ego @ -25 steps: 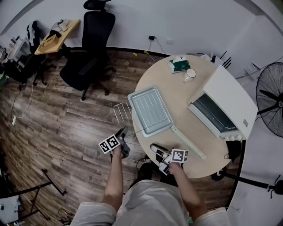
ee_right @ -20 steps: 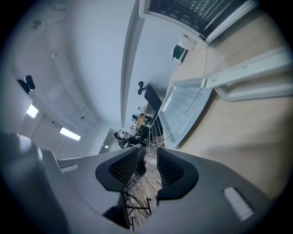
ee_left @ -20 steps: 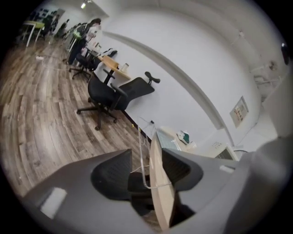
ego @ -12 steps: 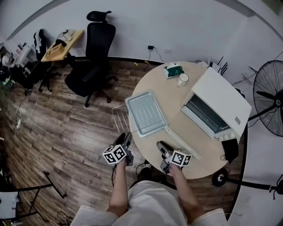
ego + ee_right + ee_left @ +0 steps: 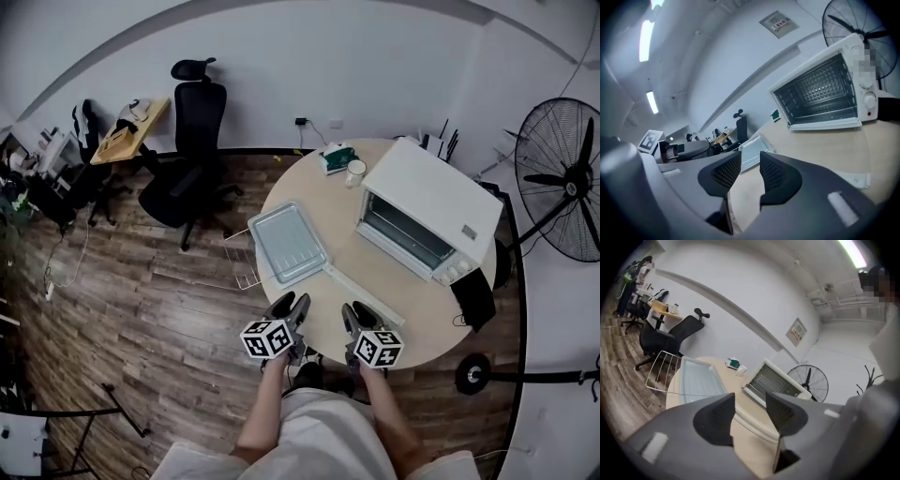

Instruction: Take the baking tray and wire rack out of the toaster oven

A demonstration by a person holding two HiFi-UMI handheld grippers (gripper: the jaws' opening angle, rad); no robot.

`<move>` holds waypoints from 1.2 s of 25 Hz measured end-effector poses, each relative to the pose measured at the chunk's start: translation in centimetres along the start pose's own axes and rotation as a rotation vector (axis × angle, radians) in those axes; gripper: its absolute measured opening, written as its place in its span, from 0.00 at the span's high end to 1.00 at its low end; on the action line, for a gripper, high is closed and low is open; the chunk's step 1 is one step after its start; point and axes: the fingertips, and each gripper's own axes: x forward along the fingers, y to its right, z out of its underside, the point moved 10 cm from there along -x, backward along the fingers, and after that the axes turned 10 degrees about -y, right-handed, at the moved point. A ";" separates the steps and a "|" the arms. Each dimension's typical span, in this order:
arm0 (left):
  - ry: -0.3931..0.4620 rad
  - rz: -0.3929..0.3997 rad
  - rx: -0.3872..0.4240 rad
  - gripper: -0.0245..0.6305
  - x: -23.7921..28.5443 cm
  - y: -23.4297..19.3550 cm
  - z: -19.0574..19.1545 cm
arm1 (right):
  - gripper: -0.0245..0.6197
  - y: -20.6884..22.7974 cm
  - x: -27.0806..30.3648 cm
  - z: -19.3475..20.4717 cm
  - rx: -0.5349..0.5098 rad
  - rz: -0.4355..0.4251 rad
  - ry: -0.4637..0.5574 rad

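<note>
The grey baking tray (image 5: 288, 241) lies on the round table (image 5: 412, 314), left of the white toaster oven (image 5: 427, 220), whose glass front faces the tray. The wire rack (image 5: 244, 255) sticks out from beneath the tray, past the table's left edge. My left gripper (image 5: 289, 314) and right gripper (image 5: 354, 319) hover side by side at the table's near edge, both open and empty. In the left gripper view the tray (image 5: 698, 380), rack (image 5: 660, 371) and oven (image 5: 776, 380) lie beyond the left gripper (image 5: 750, 416). In the right gripper view the right gripper (image 5: 750, 171) points between oven (image 5: 820, 91) and tray (image 5: 752, 150).
A long white strip (image 5: 364, 293) lies on the table between the tray and my right gripper. A green box (image 5: 336, 157) and a white mug (image 5: 355, 172) stand at the far edge. A black office chair (image 5: 192, 159) is on the left, a fan (image 5: 562, 178) on the right.
Both grippers have drawn back towards the person and risen; the left one has left the rack's outer end for the table's near edge. Tray and rack have stayed put.
</note>
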 end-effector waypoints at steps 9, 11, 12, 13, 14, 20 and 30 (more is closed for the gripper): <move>0.010 0.035 0.052 0.63 -0.9 3.8 1.9 | 0.80 1.5 -6.2 1.0 0.038 0.055 0.144; 0.006 0.034 0.060 0.63 -1.2 4.5 2.5 | 0.80 1.5 -7.4 1.7 0.019 0.068 0.136; 0.003 0.035 0.066 0.63 -1.4 4.8 2.8 | 0.80 1.5 -7.8 2.0 0.012 0.071 0.132; -0.001 0.037 0.075 0.63 -1.6 5.1 3.0 | 0.80 1.5 -8.2 2.3 0.007 0.072 0.128; -0.005 0.039 0.085 0.63 -1.8 5.4 3.4 | 0.80 1.4 -8.5 2.7 0.000 0.070 0.123; -0.022 0.037 0.111 0.63 -3.3 6.2 5.6 | 0.80 1.4 -9.8 4.1 -0.041 0.055 0.104; -0.019 0.003 0.179 0.63 -6.2 6.2 6.7 | 0.80 1.0 -10.7 5.6 -0.077 0.058 0.106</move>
